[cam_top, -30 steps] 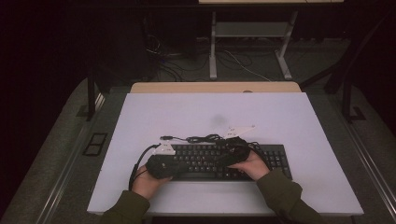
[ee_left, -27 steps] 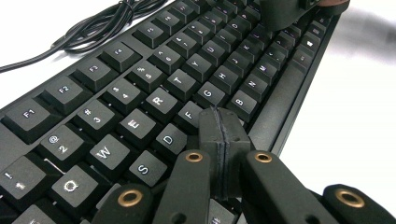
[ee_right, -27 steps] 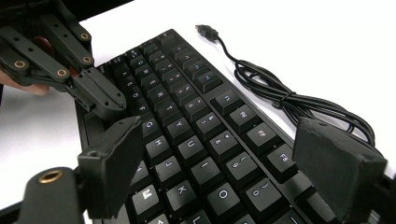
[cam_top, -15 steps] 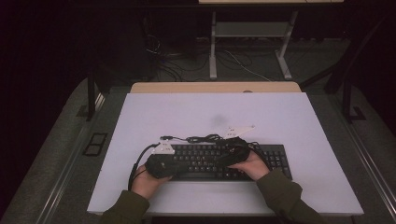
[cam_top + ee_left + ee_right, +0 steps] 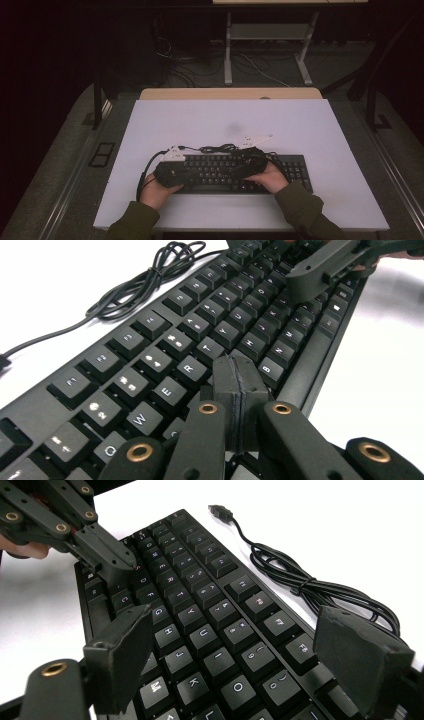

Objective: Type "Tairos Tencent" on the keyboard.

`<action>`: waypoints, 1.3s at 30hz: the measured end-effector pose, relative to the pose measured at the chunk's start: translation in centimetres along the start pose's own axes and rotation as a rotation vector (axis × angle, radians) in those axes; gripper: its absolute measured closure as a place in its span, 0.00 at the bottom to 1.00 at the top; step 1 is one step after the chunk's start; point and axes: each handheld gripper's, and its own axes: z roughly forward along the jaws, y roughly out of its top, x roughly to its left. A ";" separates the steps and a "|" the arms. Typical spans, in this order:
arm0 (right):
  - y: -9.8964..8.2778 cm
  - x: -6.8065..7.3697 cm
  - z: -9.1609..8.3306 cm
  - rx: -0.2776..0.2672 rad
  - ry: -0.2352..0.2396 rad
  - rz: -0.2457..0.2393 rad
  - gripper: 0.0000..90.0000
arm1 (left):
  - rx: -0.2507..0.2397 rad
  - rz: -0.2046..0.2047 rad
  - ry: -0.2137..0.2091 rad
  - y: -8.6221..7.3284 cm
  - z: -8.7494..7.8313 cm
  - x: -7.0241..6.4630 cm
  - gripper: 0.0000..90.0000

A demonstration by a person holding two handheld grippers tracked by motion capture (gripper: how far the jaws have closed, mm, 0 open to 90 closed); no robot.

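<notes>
While one keyboard (image 5: 235, 172) lies flat, left tool (image 5: 239, 375) is closed empty, right tool (image 5: 250, 667) gapes.

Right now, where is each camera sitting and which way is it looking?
High view: up above the person's side, looking forward and down at the white table; both forearms, hands and tongs reach over the keyboard.
Left gripper view: rides on the left tongs, shut, looking along the keys; the right tongs show far off.
Right gripper view: rides on the right tongs, open, facing the keys and the bundled cable; the left tongs show top left.
Shared: all see the keyboard.
</notes>
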 end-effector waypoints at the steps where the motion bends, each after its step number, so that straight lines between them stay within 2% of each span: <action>1: 0.0 0.0 0.0 0.000 0.000 0.000 0.18 | -0.001 0.001 0.002 0.0 0.0 0.1 0.99; 6: 0.0 0.0 0.0 0.000 -0.001 -0.002 0.18 | -0.010 0.004 0.020 0.3 -0.1 0.6 0.99; 13: 0.0 0.0 0.0 -0.001 0.000 0.000 0.18 | -0.033 -0.027 0.045 0.5 0.1 1.2 0.99; 18: 0.0 0.0 0.0 -0.001 -0.002 -0.002 0.18 | -0.033 -0.030 0.055 0.4 0.4 1.7 0.99; 24: 0.0 0.0 0.1 0.002 -0.002 0.001 0.18 | -0.016 -0.021 0.057 0.4 0.7 1.8 0.99; 32: 0.0 0.0 0.0 -0.001 -0.003 -0.001 0.18 | -0.003 -0.040 0.060 0.0 1.0 2.0 0.99; 35: 0.0 -0.1 0.0 -0.001 -0.003 -0.002 0.18 | 0.009 -0.029 0.069 -0.1 1.2 2.0 0.99; 39: 0.0 -0.1 0.0 -0.001 -0.003 -0.002 0.18 | 0.008 -0.035 0.064 -0.1 1.2 2.0 0.99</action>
